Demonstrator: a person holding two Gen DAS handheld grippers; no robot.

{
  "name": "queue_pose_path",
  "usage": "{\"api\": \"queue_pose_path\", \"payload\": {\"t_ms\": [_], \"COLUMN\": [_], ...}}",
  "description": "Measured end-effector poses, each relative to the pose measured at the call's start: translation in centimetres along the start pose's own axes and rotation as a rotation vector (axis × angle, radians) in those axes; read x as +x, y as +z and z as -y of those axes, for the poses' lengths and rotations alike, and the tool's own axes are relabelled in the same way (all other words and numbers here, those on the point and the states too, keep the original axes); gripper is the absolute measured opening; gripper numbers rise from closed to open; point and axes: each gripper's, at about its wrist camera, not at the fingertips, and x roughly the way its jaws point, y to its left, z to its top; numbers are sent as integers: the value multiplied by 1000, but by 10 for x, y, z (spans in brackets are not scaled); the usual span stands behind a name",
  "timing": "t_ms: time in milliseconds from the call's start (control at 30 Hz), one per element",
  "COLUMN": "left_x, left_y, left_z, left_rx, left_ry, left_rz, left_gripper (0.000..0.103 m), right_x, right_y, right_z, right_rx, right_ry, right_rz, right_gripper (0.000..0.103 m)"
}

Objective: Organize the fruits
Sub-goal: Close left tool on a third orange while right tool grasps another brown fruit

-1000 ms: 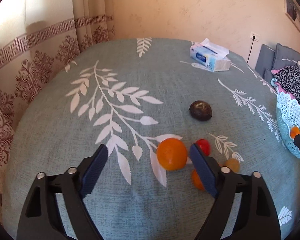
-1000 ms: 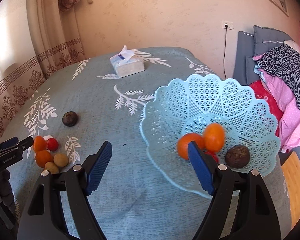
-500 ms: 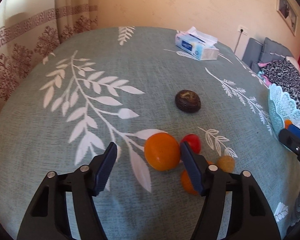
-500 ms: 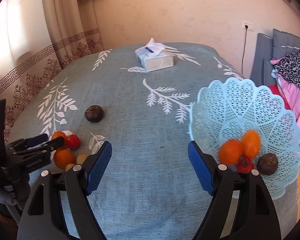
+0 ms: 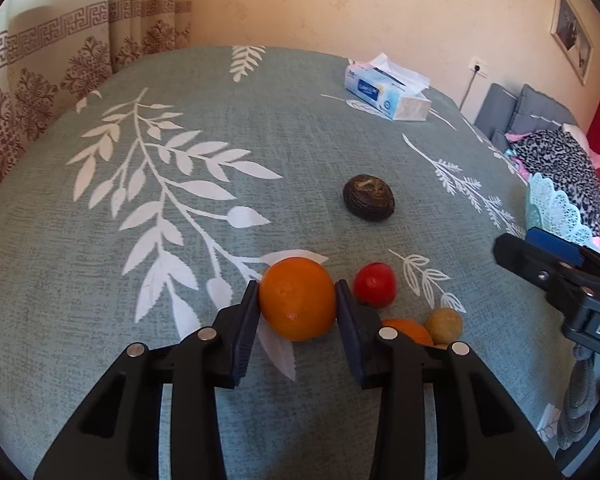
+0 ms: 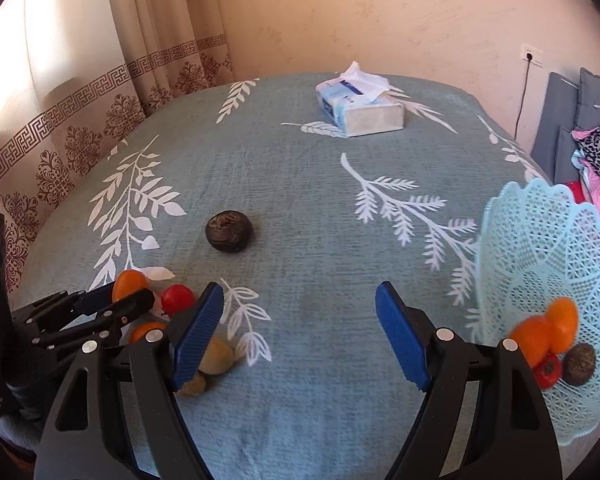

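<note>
Left tongs (image 5: pixel 297 300) closing on the orange (image 5: pixel 297 298), pads at its sides; a second ago wide apart.
Pick underway for basket (image 6: pixel 548 240) at 3 o'clock; right tongs (image 6: pixel 300 320) apart, empty.

Tissue box sitting at the tablecloth's far end

A tissue box (image 6: pixel 360 106) is lying at twelve o'clock on the leaf-print tablecloth (image 6: pixel 300 200); patterned curtains (image 6: pixel 100 112) are hanging at ten o'clock.

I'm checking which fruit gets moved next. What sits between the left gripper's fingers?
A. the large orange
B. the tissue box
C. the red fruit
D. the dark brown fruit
A: in the left wrist view the left gripper has its closing jaws on either side of the large orange, pads against it; the red fruit lies just beside it.
</note>
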Motion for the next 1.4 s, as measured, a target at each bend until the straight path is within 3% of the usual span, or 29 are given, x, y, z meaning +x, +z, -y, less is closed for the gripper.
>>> {"api": "queue_pose_path", "payload": {"t_ms": [267, 700, 1200, 1400], "left_x": [-4, -2, 0, 0], "left_y": [1, 3, 3, 2], "left_z": [-2, -4, -4, -4], "left_rx": [-8, -27, -29, -28], "left_ry": [103, 127, 130, 130], "left_rz": [53, 52, 47, 47], "left_gripper": [38, 38, 38, 38], "right_x": [39, 87, 106, 100], "right_y": [20, 44, 46, 43], "right_z": [-19, -44, -57, -52], "right_rx": [-1, -37, -79, -68], "right_ry": [73, 66, 48, 46], "right_rz": [-54, -96, -133, -134], "right_gripper": [80, 78, 45, 44]}}
